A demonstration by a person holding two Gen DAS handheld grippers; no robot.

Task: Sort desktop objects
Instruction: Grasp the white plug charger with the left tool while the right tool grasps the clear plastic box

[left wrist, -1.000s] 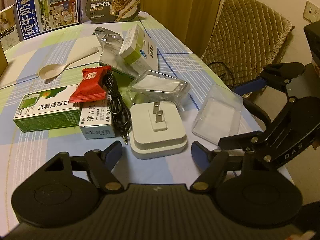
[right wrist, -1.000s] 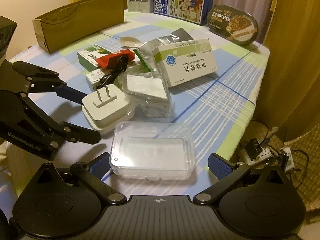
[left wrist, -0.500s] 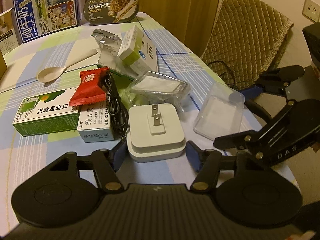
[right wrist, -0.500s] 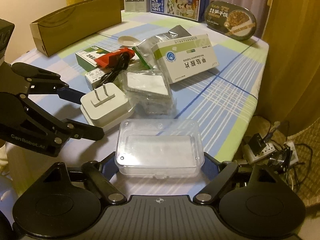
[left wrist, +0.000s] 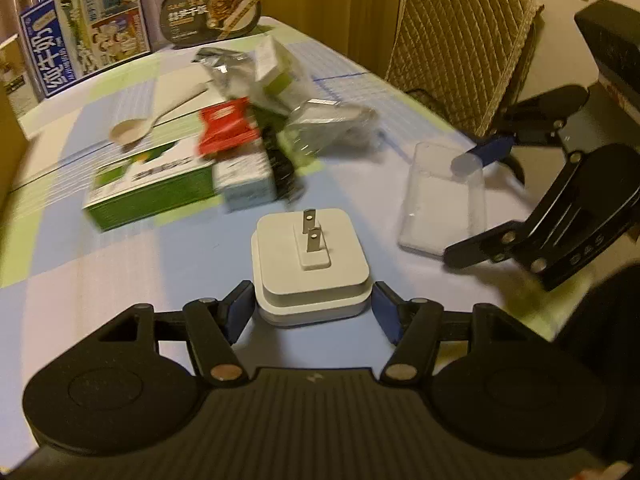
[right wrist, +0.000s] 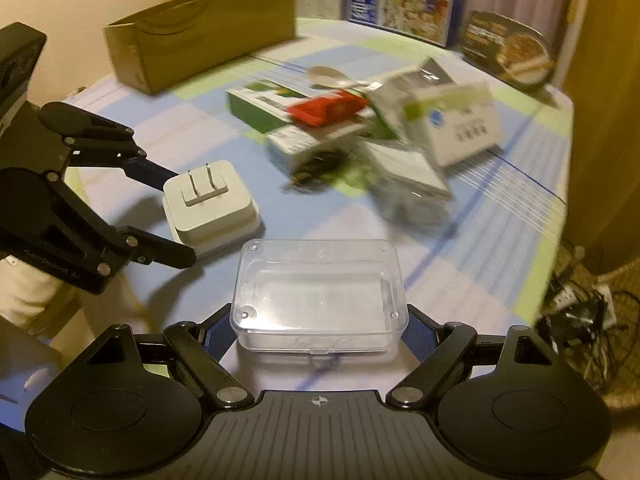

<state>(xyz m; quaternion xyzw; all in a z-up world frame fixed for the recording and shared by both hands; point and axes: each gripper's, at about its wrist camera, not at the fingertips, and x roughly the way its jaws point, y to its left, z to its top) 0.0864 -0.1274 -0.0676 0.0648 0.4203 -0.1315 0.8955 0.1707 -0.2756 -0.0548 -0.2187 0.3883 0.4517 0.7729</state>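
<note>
Cardboard tray (right wrist: 200, 36), long and brown, lies at the far left of the checked tablecloth (right wrist: 480, 240). Right of it, the left gripper (left wrist: 312, 308) clamps the white square plug adapter (left wrist: 310, 264) by its sides, prongs pointing up, near the table's front edge. Beyond sits a blurred heap: green carton (left wrist: 148, 188), red sachet (left wrist: 226, 128), pale spoon (left wrist: 132, 132). Farther right, the right gripper (right wrist: 320, 332) grips the clear rectangular plastic box (right wrist: 320, 296) between its blue pads, beside the adapter.
</note>
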